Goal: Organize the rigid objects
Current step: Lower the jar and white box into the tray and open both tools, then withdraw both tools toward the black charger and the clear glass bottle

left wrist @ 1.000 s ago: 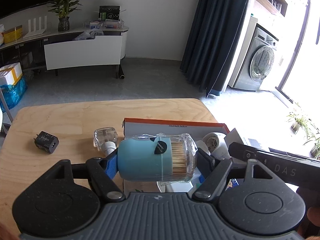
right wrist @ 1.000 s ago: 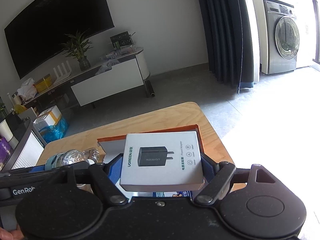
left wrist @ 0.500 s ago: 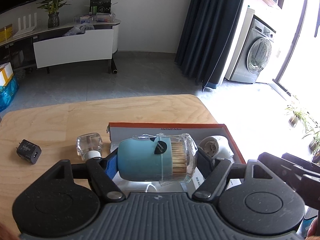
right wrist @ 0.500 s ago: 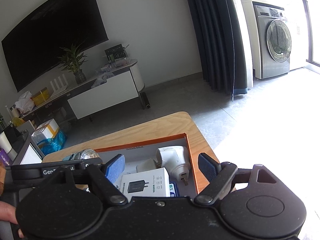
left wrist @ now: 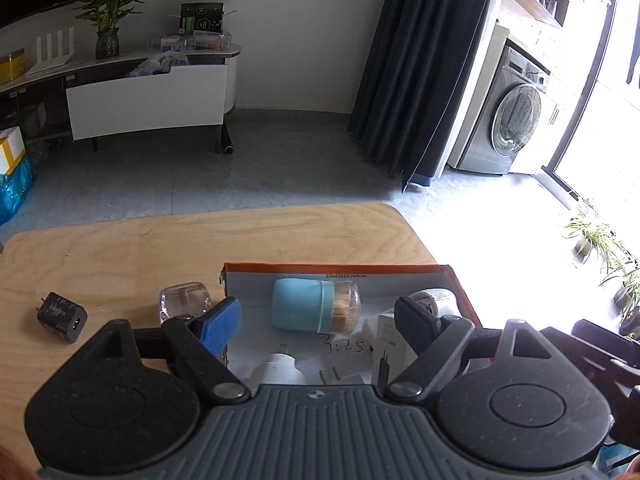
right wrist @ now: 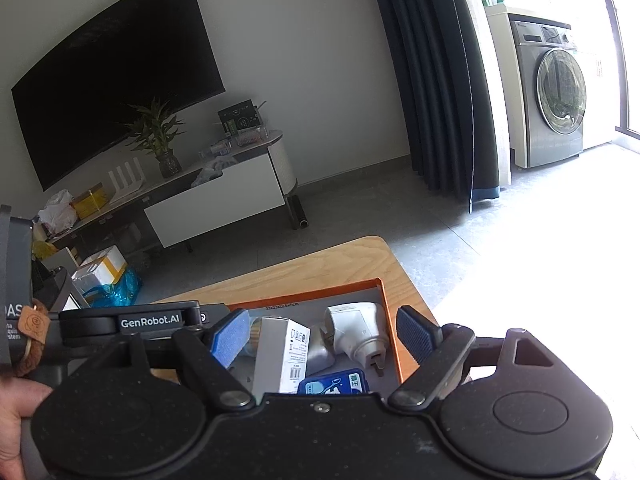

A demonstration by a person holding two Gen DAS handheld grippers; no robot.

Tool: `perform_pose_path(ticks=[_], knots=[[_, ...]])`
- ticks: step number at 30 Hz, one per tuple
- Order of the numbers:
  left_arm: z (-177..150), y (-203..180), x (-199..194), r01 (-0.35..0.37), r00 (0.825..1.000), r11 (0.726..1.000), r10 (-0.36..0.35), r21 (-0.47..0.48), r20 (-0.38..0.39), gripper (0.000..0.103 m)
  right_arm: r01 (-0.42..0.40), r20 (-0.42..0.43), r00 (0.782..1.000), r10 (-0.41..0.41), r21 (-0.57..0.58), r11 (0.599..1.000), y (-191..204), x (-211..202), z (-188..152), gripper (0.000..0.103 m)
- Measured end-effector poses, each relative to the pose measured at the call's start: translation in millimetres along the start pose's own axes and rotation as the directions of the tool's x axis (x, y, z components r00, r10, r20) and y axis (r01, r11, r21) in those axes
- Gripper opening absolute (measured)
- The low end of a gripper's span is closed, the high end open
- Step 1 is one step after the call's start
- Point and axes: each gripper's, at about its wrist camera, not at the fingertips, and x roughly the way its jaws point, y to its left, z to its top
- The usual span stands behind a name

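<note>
An orange-rimmed cardboard box (left wrist: 340,269) sits on the wooden table. The blue toothpick jar (left wrist: 314,306) lies on its side inside the box. My left gripper (left wrist: 318,322) is open and empty just above it. A clear glass bottle (left wrist: 184,302) and a black charger (left wrist: 62,316) lie on the table left of the box. My right gripper (right wrist: 322,334) is open and empty over the box (right wrist: 386,316). Below it stand the white charger carton (right wrist: 286,352), a white plug adapter (right wrist: 358,334) and a blue packet (right wrist: 334,382).
The table's far edge (left wrist: 240,214) and right edge drop to a grey floor. The left gripper's body (right wrist: 120,322) shows at the left of the right wrist view. A TV console, dark curtain and washing machine stand far behind.
My left gripper opened and let the blue toothpick jar go into the box. My right gripper let the white charger carton go into the box earlier and has stayed open.
</note>
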Motion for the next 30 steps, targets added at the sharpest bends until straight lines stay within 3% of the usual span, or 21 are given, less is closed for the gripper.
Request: perform_pose_path(ticks=[10,30], knots=[[-7,14,-35,-0.082,0.996,0.997,0.082,-0.001,0.024,0.097,-0.044,-0.027,0.999,0.043,-0.06,0.997,33,-3,-3,0.096],[-28,85,-73,-0.166,0.984,0.98,0.171,-0.111,0.045,0.099,-0.139,-0.11,0.987,0.12,-0.181,0.974,111,10,-18,0.097]])
